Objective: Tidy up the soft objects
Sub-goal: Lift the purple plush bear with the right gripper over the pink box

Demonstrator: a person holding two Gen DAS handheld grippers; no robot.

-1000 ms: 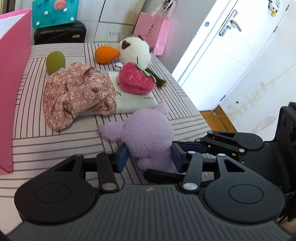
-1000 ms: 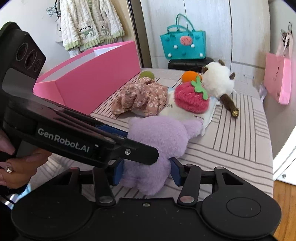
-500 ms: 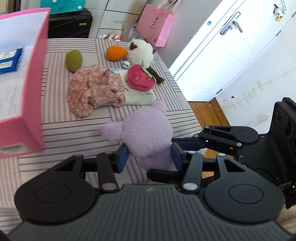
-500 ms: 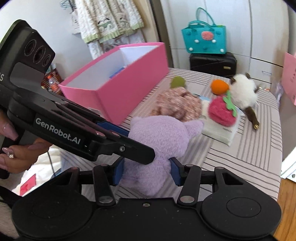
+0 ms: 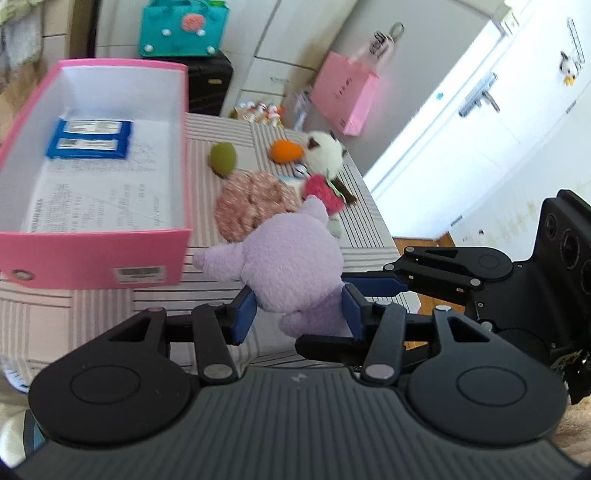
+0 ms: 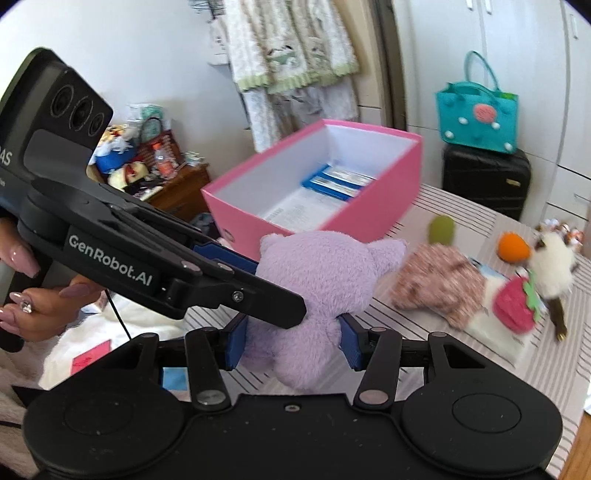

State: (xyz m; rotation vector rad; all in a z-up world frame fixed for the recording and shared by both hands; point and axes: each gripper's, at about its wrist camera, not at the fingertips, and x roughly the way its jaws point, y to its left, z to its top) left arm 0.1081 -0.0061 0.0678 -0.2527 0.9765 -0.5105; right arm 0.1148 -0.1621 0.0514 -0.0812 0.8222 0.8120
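A purple plush toy hangs in the air above the striped table, held from both sides. My left gripper is shut on its lower part, and my right gripper is shut on it too. The open pink box stands just to the left of the plush, with blue packets and a printed sheet inside. On the table behind lie a floral cloth, a red strawberry plush, a white plush, an orange toy and a green toy.
The striped table ends at its right edge above a wooden floor. A pink paper bag, a teal bag on a black case and a white door stand behind. A cluttered shelf is at far left.
Both grippers have lifted the purple plush higher off the table and carried it toward the pink box, whose inside now shows. The other toys have not moved.
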